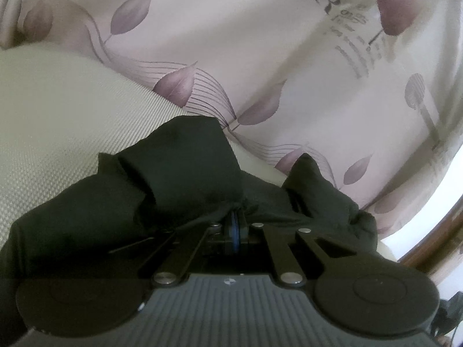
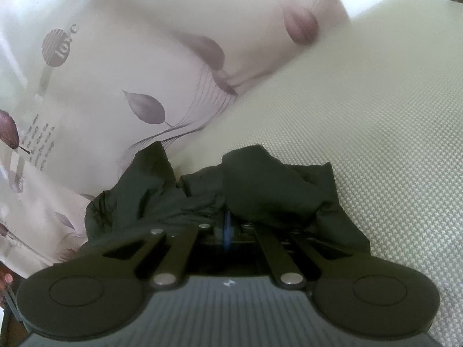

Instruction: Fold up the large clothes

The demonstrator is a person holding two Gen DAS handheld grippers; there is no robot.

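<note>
Left gripper (image 1: 235, 222): jaws are seen drawn nearly together, clamped on a bunch of the black garment (image 1: 179, 173); only a sliver of the blue pads is visible between the folds.
Right gripper (image 2: 227, 225): jaws are closed tight on another bunch of the same dark cloth (image 2: 260, 185), which is heaped over the fingertips.
Black garment, left view: it is gathered in two humps just beyond the jaws and is draped down to the near left over the gripper's linkage.
Black garment, right view: it is crumpled on both sides of the jaws, with one peak to the left and a broader fold to the right.
Woven surface (image 1: 58, 110): a pale, textured mat is seen under the garment, on the left in the left view and on the right (image 2: 390, 115) in the right view.
Printed fabric (image 1: 260, 43): a light sheet with purple leaves and grey lettering is spread beyond the garment; it is also seen on the far left (image 2: 115, 72) in the right view.
</note>
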